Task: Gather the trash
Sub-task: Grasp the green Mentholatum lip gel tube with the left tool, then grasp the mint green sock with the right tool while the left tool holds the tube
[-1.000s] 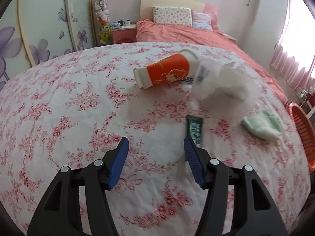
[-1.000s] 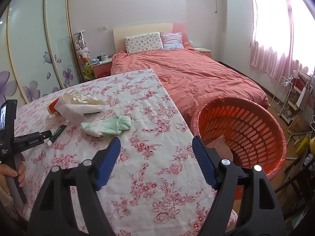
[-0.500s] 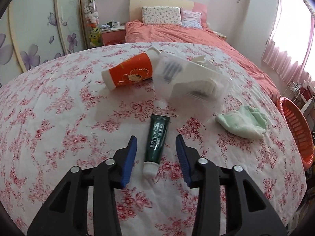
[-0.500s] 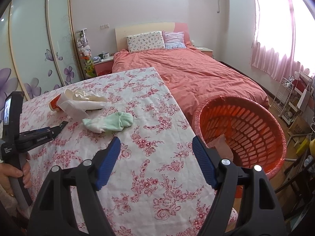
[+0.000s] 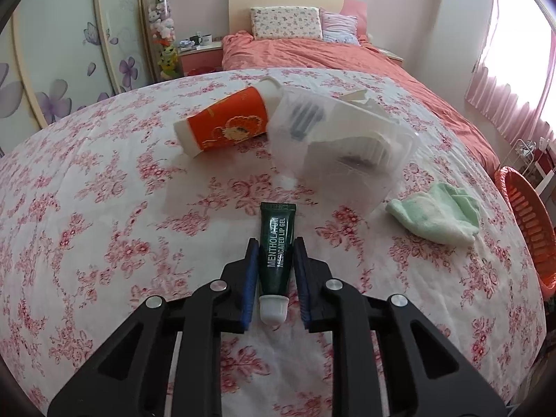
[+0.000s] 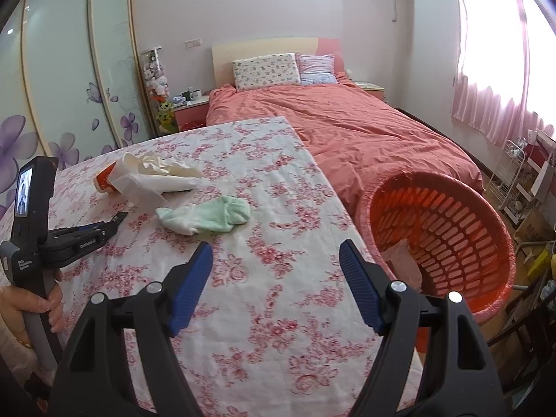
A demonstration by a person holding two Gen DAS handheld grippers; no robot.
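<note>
Claws first: the left claw (image 5: 276, 260), at the bottom centre of the left wrist view, has come forward over the tabletop (image 5: 104, 243) since a second ago, when it stood wide with the tube off by its right pad, and its jaws are closing now with the tube (image 5: 276, 243) lying between them. The blue pads (image 5: 251, 278) sit right against the tube's sides, cap end toward the camera, but whether they press it yet I cannot tell; the tube looks to rest flat on the floral cloth, not lifted. That puts the pickup at the pinch stage, and the tube would be the next bit of trash to go, once the grip is firm. The right claw (image 6: 276, 278), low in the right wrist view, has kept its spread, empty over the cloth, with the left hand (image 6: 31, 307) visible at the lower left edge. Beyond the tube in the left view, a green cloth (image 5: 438, 213) lies to the right, then a clear plastic box (image 5: 344, 149) leaning against an orange cup (image 5: 229, 123) on its side, all three in the same places as before. The orange basket (image 6: 451, 229) stands off the tabletop's right edge, one pale scrap already inside, so most of the collecting looks left to do. The bed (image 6: 365, 128) fills the far background.
</note>
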